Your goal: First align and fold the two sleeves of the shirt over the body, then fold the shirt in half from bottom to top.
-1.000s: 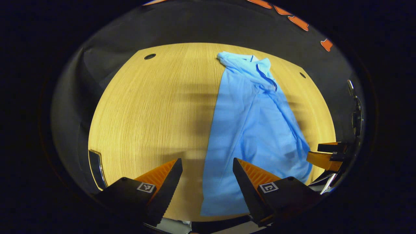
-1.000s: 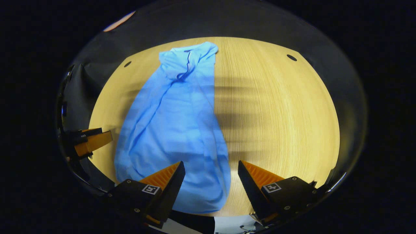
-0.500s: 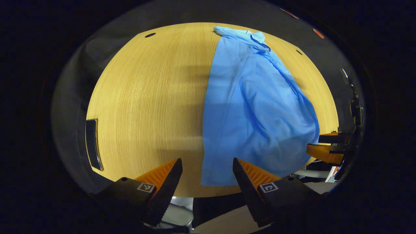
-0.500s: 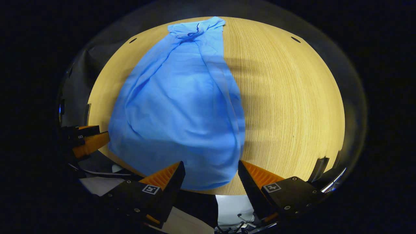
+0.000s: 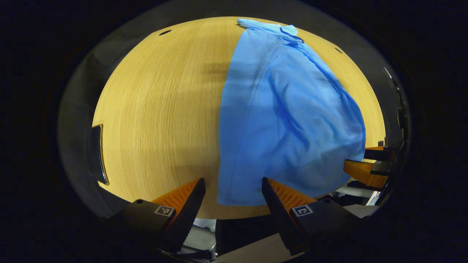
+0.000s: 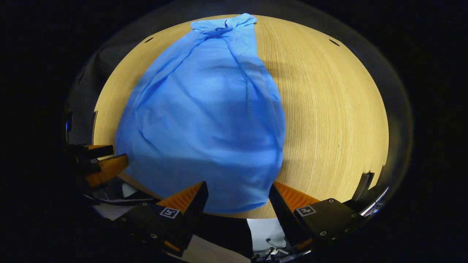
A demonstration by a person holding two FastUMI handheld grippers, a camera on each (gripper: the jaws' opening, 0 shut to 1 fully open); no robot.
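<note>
Shirt (image 5: 285,120) on table (image 5: 157,109): thin, limp, light, likely to slide and wrinkle. Best pinched at hem corners nearest table edge. Left gripper (image 5: 233,197) and right gripper (image 6: 237,201) both spread open, gripping nothing, poised just short of hem.

The shirt (image 5: 289,117) is light blue and lies lengthwise on the wooden desk (image 5: 157,109), narrowed into a long shape, wide at the near hem and tapering toward the far end. Its collar (image 6: 223,25), edged with a dark line, is bunched at the far edge. Soft creases run along the body, and the cloth is rumpled rather than flat. The near hem (image 6: 234,208) sits at the desk's front edge
</note>
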